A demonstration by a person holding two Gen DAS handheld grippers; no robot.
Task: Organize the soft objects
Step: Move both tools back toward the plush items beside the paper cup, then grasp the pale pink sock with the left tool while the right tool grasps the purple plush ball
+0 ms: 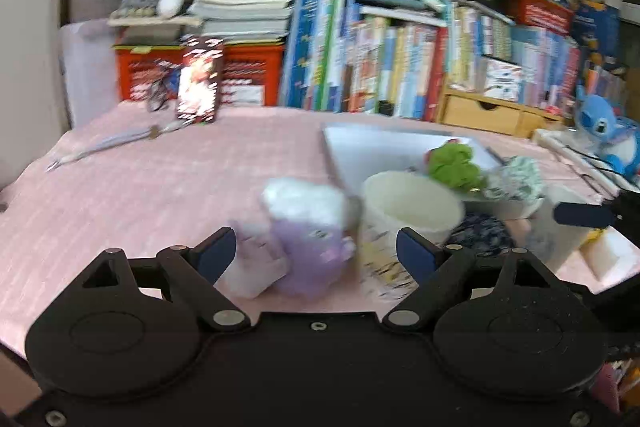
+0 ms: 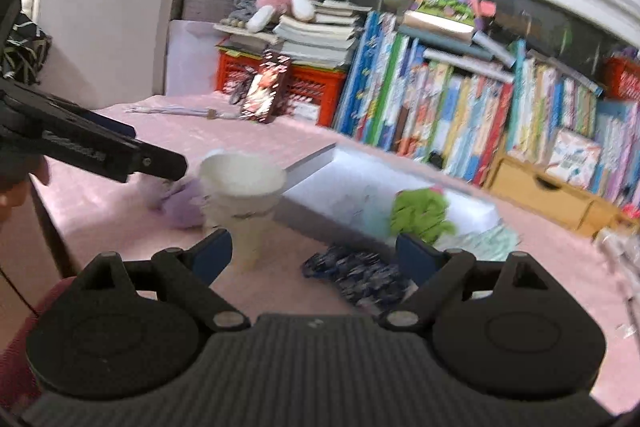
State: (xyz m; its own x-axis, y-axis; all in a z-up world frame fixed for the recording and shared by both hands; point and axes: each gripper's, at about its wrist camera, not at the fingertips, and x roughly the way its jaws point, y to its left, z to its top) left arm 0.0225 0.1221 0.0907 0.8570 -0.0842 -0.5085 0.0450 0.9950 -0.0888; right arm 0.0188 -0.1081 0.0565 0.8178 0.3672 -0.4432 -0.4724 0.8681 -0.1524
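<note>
Left wrist view shows your left tongs (image 1: 315, 254) wide open and empty around the purple plush (image 1: 308, 239), with the cup (image 1: 404, 227) just beside the right finger, so closing carelessly could topple it; your right tongs (image 2: 314, 251) gape empty too.

Row of upright books (image 1: 400, 67), red crate (image 1: 244, 75) under stacked books – wooden drawer box (image 2: 544, 191), dark carton (image 1: 200, 81) standing on pink tablecloth (image 1: 160, 187)

We can read no text anywhere: the printing on the book spines (image 1: 400, 67), the red crates (image 1: 244, 75) far left and the dark box (image 1: 200, 81) standing before them is too blurred to make out
</note>
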